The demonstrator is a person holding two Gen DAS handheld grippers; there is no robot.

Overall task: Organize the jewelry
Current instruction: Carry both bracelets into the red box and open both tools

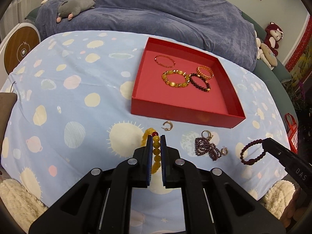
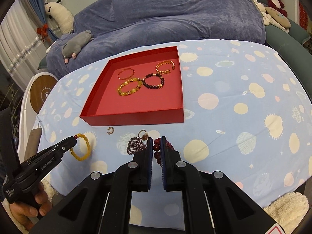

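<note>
Slippage is the risk, since the left tool [image 1: 156,136] pinches only a few beads of the yellow bracelet [image 1: 156,154] and the right tool [image 2: 157,138] likewise the maroon bracelet [image 2: 157,149], both near the tabletop's front edge, short of the red box [image 2: 136,115].

Planet-print blue cloth [image 2: 243,89]; grey plush [image 1: 75,6] on blue blanket [image 1: 156,19]

Ahead of both tongs the red tray [image 2: 136,117] wall blocks a low pass. Loose rings [image 1: 167,126] and a purple bead cluster [image 1: 206,149] lie between. Right of the right tongs [image 2: 157,142], open cloth.
</note>
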